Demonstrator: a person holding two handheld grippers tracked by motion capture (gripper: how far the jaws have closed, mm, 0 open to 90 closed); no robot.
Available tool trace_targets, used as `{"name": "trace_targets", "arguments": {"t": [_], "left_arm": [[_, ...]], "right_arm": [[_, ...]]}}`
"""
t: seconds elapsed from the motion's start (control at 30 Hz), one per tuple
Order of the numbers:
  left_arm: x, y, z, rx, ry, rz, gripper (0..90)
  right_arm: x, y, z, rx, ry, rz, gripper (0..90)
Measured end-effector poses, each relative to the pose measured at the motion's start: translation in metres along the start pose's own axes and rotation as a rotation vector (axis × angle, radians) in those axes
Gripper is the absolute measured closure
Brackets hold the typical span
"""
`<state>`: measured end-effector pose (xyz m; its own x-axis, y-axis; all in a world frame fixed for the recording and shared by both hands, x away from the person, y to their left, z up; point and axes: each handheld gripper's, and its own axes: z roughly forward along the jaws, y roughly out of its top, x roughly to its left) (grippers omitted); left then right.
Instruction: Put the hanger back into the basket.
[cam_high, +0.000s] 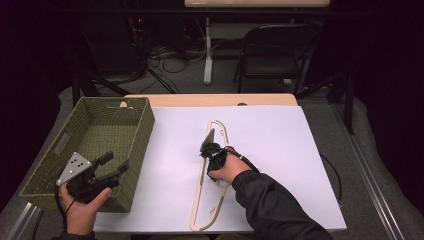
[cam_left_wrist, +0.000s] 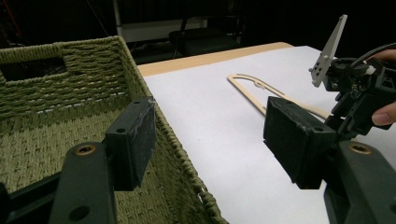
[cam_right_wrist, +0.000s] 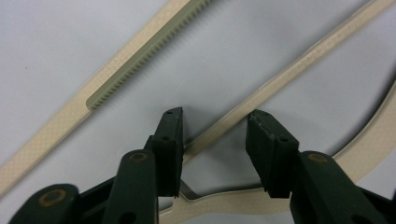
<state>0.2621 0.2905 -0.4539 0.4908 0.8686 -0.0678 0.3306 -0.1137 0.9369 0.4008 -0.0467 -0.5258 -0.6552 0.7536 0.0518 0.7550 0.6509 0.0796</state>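
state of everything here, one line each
clothes hanger: flat on the white sheet, not lifted
woven basket: upright, empty
left hand-held gripper: open, holding nothing, above the basket's edge
right hand-held gripper: half open, straddling a hanger bar, pads not pressing
folding chair: unfolded, unoccupied

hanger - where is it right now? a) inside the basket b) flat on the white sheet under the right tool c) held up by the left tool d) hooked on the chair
b: the hanger lies flat on the white sheet, the right tool down over it with a thin bar between its jaws; the basket holds nothing.
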Motion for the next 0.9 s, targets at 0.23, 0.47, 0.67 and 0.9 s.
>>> {"name": "trace_targets", "arguments": {"t": [0.23, 0.47, 0.67, 0.9], "left_arm": [[0.0, 0.0, 0.001, 0.001, 0.001, 0.0, 34.6], [-0.001, 0.0, 0.0, 0.001, 0.002, 0.003, 34.6], [-0.003, 0.0, 0.002, 0.001, -0.002, 0.003, 34.7], [-0.002, 0.0, 0.003, 0.006, -0.003, 0.002, 34.7]], "right_arm": [[-0.005, -0.006, 0.0, 0.002, 0.013, 0.008, 70.1], [-0.012, -0.01, -0.002, 0.031, -0.001, -0.021, 80.0], [-0.013, -0.013, 0.0, -0.003, 0.014, 0.017, 82.8], [-0.015, -0.013, -0.003, 0.03, -0.011, -0.017, 85.7]]}}
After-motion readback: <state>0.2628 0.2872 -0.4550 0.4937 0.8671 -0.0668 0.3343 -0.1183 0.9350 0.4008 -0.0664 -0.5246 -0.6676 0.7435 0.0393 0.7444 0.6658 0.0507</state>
